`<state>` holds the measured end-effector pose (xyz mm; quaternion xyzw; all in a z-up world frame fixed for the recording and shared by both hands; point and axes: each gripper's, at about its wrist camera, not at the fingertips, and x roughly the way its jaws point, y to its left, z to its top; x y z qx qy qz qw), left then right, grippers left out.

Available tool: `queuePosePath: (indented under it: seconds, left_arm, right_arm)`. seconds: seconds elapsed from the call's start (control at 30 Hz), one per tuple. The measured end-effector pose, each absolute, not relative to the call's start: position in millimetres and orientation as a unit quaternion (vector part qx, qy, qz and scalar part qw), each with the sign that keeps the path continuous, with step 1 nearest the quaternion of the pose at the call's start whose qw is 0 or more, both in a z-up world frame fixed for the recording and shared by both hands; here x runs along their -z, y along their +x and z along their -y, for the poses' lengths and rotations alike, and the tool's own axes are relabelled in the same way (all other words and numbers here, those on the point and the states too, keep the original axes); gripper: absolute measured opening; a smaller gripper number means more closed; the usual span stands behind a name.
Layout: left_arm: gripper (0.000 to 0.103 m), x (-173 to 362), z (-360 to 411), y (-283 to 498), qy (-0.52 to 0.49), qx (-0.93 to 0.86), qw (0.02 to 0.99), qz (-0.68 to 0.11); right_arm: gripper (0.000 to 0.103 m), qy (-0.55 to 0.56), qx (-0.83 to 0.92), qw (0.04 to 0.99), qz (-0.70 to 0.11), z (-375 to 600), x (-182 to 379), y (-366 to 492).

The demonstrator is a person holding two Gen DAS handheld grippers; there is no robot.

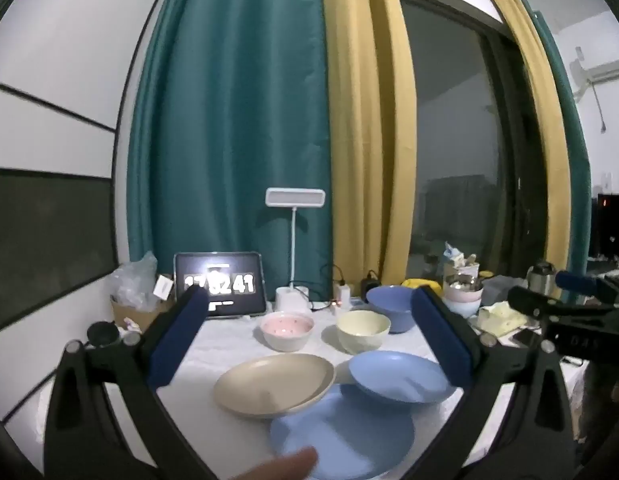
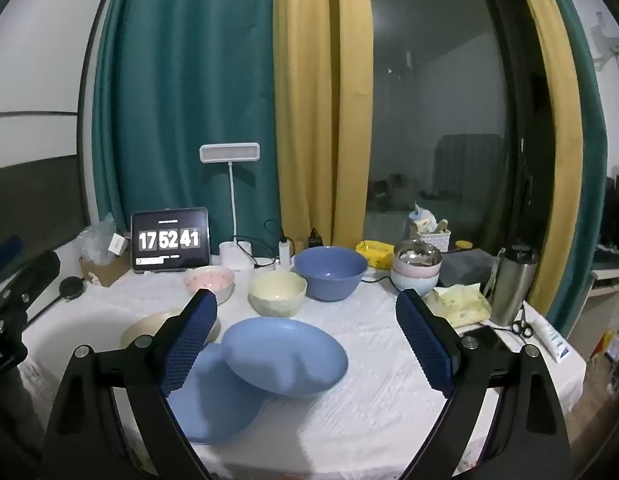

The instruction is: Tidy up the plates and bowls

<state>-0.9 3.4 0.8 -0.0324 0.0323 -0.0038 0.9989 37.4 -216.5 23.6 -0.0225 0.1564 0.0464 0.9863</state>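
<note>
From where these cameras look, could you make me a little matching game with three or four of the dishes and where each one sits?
Things:
1. large blue bowl
2. pink speckled bowl
3. cream-yellow bowl
4. beige plate

Places:
A. nearest the tablet clock
B. between the other two loose bowls
C. front left, its edge over a blue plate
D. back, just left of the stacked bowls

Pairs: 1-D, 2-A, 3-B, 4-C
</note>
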Motion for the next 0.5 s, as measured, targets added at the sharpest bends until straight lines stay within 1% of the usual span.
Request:
queuePosePath:
  seconds: [0.03, 0.07, 0.27, 0.5]
  left_arm:
    - [0.102, -1.2, -4.3, -0.9, -0.034, 0.006, 0.999, -0.034]
    - [0.102, -1.4, -8.7, -0.9, -0.04, 0.005, 0.999, -0.035]
    - [0.102, -3.3, -1.9, -0.4, -0.016, 0.0, 0.999, -0.046]
    - [0.102, 3.5, -2.1, -0.3, -0.023, -0.003, 0.999, -0.048]
  right_arm:
    - [0.093, -0.022, -0.046, 0.987, -0.154, 216.8, -24.0, 35.6]
    - [0.093, -0.004, -0.05, 0.984, -0.17, 219.9, -24.2, 37.6]
    - [0.093, -0.007, -0.046, 0.985, -0.163, 219.5, -24.4, 34.3]
    - [0.093, -0.009, -0.051, 0.986, -0.16, 204.6, -20.4, 37.6]
